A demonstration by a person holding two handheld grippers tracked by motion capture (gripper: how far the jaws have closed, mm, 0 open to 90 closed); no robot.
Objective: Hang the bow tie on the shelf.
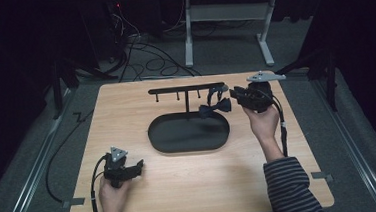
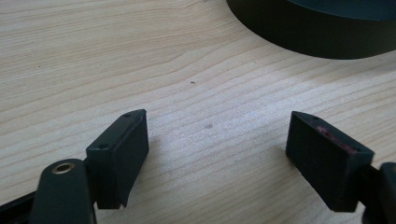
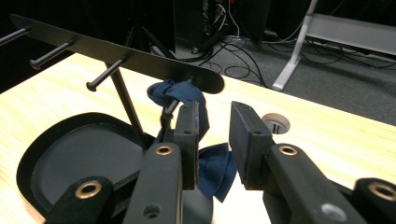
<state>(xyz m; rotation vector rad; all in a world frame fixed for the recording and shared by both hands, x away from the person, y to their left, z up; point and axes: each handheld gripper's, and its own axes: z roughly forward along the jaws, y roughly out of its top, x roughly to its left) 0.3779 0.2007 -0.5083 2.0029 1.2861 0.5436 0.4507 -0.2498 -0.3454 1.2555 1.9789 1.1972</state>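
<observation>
From the high view, a light wooden table (image 1: 191, 186) carries a black oval tray (image 1: 188, 132) with a thin post rising from it to a black crossbar (image 1: 185, 88) set with short pegs. A dark blue bow tie (image 1: 215, 107) hangs from the peg at the bar's right end, its lower bow reaching down near the tray's right rim. The right gripper (image 1: 240, 98), held in the person's right hand (image 1: 263, 123) with a striped sleeve behind it, sits just right of the bow tie at the bar's end. The left gripper (image 1: 136, 166) rests low on the near left part of the table, well apart from the tray. In the left gripper view, the two black jaws stand wide apart over bare wood grain with nothing between them, and the tray's dark wall (image 2: 317, 35) curves across the upper right corner. In the right gripper view, the jaws stand a little apart with a clear gap and press on nothing; the bow tie (image 3: 215, 170) hangs just behind and beside the left-hand jaw, looped over the end peg (image 3: 172, 108) under the crossbar (image 3: 116, 51), with the tray (image 3: 42, 154) below it.
</observation>
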